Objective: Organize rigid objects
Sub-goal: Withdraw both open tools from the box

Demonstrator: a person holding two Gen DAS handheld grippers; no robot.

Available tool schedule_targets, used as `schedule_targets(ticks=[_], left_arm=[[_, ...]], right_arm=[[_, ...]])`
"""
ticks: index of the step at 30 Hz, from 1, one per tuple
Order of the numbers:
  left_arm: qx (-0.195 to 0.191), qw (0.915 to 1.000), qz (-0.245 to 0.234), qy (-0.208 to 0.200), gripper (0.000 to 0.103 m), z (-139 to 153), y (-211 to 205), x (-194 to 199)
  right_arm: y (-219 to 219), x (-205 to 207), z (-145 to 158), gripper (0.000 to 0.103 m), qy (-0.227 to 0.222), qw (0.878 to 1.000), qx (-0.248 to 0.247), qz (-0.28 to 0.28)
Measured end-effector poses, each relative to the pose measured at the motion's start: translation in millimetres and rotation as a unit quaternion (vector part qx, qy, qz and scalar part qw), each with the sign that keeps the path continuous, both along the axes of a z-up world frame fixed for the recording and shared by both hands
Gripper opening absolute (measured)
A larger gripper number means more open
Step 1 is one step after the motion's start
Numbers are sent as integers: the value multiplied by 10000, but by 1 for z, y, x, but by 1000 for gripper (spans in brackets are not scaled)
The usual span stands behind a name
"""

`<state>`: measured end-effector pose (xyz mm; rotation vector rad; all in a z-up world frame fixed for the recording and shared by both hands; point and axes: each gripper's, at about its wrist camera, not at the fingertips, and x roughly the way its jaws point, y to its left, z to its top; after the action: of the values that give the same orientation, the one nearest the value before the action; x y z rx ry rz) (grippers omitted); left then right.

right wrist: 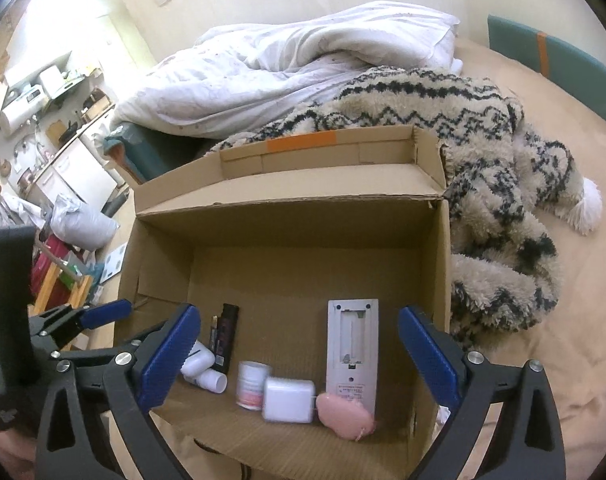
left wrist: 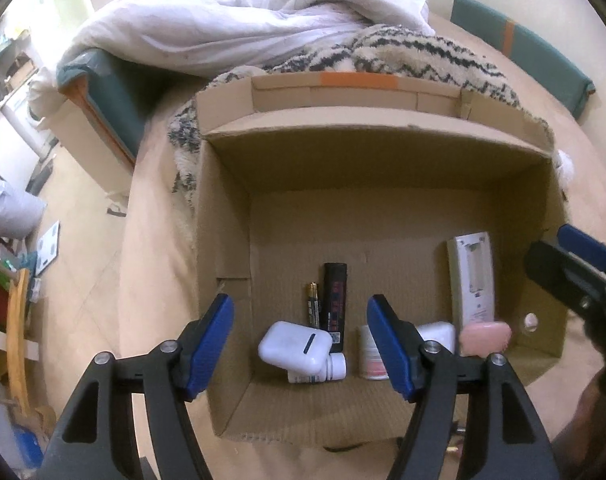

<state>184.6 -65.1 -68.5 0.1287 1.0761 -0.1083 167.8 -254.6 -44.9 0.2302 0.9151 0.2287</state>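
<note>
Both tongs released, nothing gripped — left tongs (left wrist: 301, 344), right tongs (right wrist: 297, 356) above cardboard box (right wrist: 287, 216) on bed. Remote (right wrist: 353, 354), pink case (right wrist: 343, 416), white charger (right wrist: 289, 400) inside — near wall.

Both wrist views show strong fisheye curvature, with dark vignetted corners and bent straight edges on the box (left wrist: 383, 136). Warm, fairly dim indoor light falls from above; the box floor lies in soft shadow, darkest under the far wall. The upper left of the right wrist view is overexposed, washing out the wall (right wrist: 83, 20). The duvet (left wrist: 239, 12) is bright, near clipping. The right gripper (left wrist: 575, 272) at the frame edge is smeared and out of focus. Fine detail is soft and compression-blurred throughout.
</note>
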Motion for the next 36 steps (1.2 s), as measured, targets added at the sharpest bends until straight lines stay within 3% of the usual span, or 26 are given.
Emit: schedule_targets(ticks=[11,17,21,36], left_arm=[[-216,9992,349,17,66,32,31,-16],[-78,9992,391,-9,66,37,44,-44],[-125,9988,474,30,66,35,53,-61],[-232,9959,819,300,66,5,75,-86]], right_arm=[[-8,-30,21,103,-276,9996,76,-67],[-11,-46,28,103,-339,9993,84,-113],[-14,-56,23,103,-170,9992,326,-153],[-12,-95,4,103,339,9989,283,-122]])
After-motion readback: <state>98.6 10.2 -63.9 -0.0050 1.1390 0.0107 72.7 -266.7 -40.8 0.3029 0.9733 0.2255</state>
